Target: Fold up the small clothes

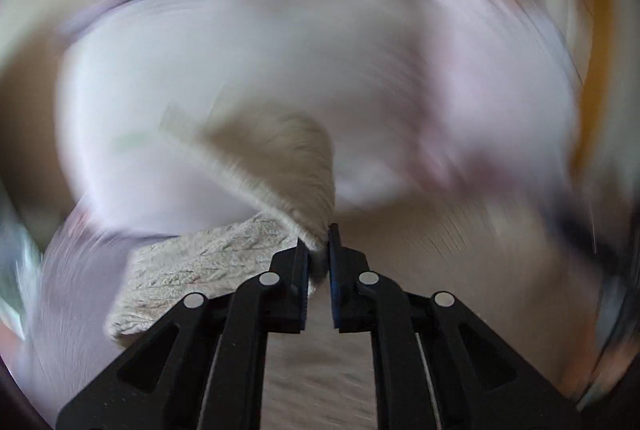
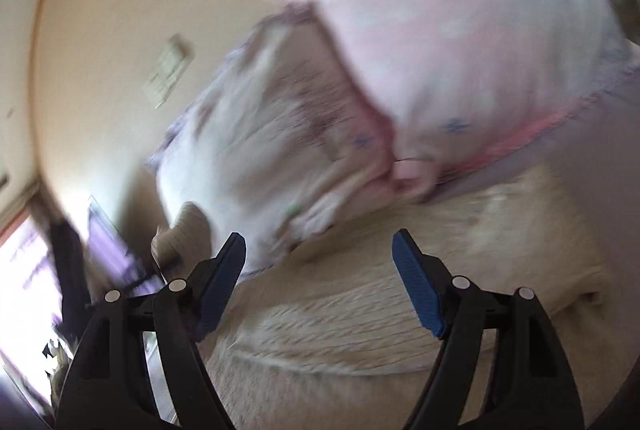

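Note:
My left gripper is shut on the edge of a beige knitted garment, which is lifted and hangs from the fingertips toward the lower left. The view is heavily motion-blurred. Behind it lies a heap of pale pink and white clothes. My right gripper is open and empty, above the beige knit spread out below it. The pink and white clothes with small green and blue marks lie just beyond the fingertips.
A light wooden surface lies under the clothes. A cream wall with a switch plate and a bright window show at the left of the right wrist view. A dark object stands by the window.

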The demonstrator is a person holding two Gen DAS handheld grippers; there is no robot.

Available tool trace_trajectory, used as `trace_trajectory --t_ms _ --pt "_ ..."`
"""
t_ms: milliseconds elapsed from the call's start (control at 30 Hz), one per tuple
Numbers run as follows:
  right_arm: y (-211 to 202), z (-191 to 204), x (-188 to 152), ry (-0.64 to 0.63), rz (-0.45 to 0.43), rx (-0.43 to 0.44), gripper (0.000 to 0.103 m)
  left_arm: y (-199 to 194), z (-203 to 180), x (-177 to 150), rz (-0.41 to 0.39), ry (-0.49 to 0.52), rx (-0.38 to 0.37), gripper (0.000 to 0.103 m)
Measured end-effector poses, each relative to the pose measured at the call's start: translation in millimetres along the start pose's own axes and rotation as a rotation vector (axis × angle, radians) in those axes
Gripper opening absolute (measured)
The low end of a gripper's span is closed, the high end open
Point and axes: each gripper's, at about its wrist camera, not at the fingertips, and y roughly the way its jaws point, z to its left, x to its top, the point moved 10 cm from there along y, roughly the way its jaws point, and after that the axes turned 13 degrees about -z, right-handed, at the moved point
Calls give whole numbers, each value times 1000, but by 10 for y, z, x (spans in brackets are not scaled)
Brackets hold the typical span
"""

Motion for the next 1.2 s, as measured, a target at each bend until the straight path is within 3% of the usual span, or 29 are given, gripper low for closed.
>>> trace_trajectory --t_ms 100,167,233,300,333,467,600,633,667,733,900,1000,1067,1133,1200 --pt "85 -202 -104 69 75 -42 77 24 -950 -589 100 289 -104 11" --pt "163 -280 -233 48 141 -99 75 -109 -1014 -806 127 319 -100 12" --pt "222 -354 -340 13 196 -160 68 -272 -897 -899 124 321 -63 13" --pt "217 -452 -369 -5 217 -229 63 -493 -623 -983 126 298 -6 29" --pt "191 -479 -357 -12 215 -246 58 -626 -432 -1051 134 268 31 31" --pt "10 -586 -245 -135 229 -382 57 -1022 55 -1312 173 206 160 37" --pt "-88 -674 -444 -214 361 -422 57 -1255 421 -1551 215 76 198 45" --pt "-113 -699 -511 -243 384 -428 49 -1268 443 -1579 218 59 199 46" --pt "-128 -697 -558 -271 393 -427 32 -1298 487 -1625 223 33 203 47" --pt "-94 -624 -623 -312 404 -391 8 -1278 508 -1660 229 9 202 49" --pt "-8 -261 -181 -438 228 -361 7 -1202 490 -1709 230 -16 199 50" --pt "88 -380 42 -486 172 -470 7 -1216 506 -1724 225 -32 208 52" --pt "245 -692 -65 -503 271 -553 8 -1208 516 -1735 221 -38 212 53" --pt "295 -947 -217 -435 381 -596 9 -1181 533 -1730 218 -44 210 55" --pt "192 -910 -127 -356 327 -564 26 -1190 542 -1736 216 -53 208 55"
